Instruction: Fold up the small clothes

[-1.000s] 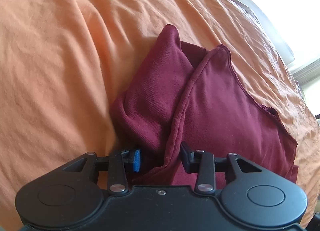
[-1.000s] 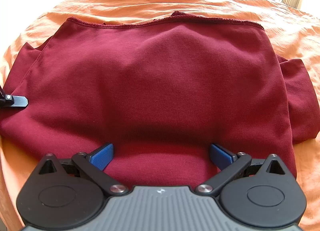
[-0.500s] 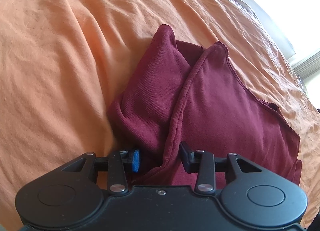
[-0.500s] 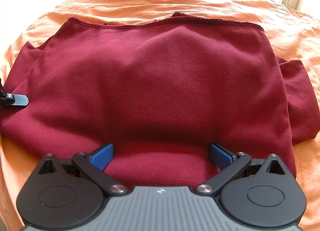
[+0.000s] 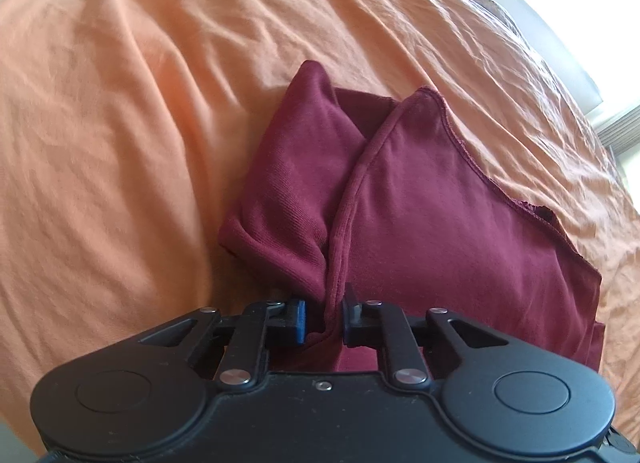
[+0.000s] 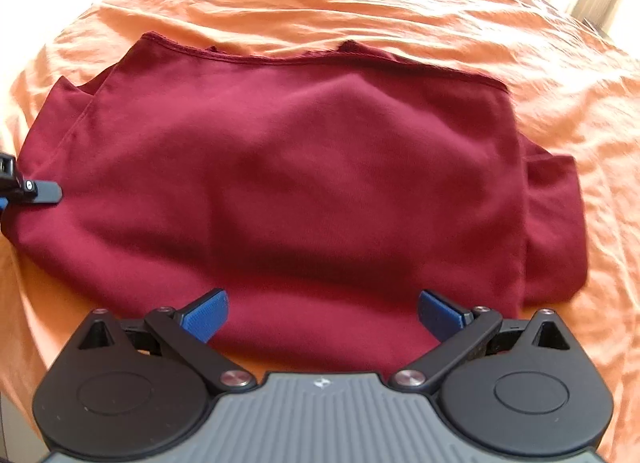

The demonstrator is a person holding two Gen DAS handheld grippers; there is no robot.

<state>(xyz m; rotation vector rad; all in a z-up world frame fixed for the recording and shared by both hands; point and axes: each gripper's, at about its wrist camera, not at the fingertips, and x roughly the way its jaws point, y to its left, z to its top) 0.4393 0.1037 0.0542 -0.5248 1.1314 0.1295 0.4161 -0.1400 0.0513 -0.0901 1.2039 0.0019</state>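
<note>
Left wrist view: left hand-held gripper [image 5: 323,317], matte black w/ blue pads, is clamped on a bunched hem of the maroon shirt [image 5: 448,231]; fabric is pinched into a narrow vertical ridge between the pads. Shirt is soft fine-rib knit w/ a stitched edge, part-folded, lying on the orange bedsheet [image 5: 120,123], which is wrinkled cotton-like cloth. A folded sleeve [image 5: 292,191] forms a rounded wedge on the shirt's left side, next to the clamped hem.

Right wrist view: right hand-held gripper [image 6: 323,315] has its blue ribbed pads spread wide apart, holding nothing, at the shirt's near edge. Shirt [image 6: 288,183] spreads as a broad rounded rectangle on the bedsheet [image 6: 360,3]. Left gripper's finger [image 6: 38,191] grips the shirt's far-left edge.
</note>
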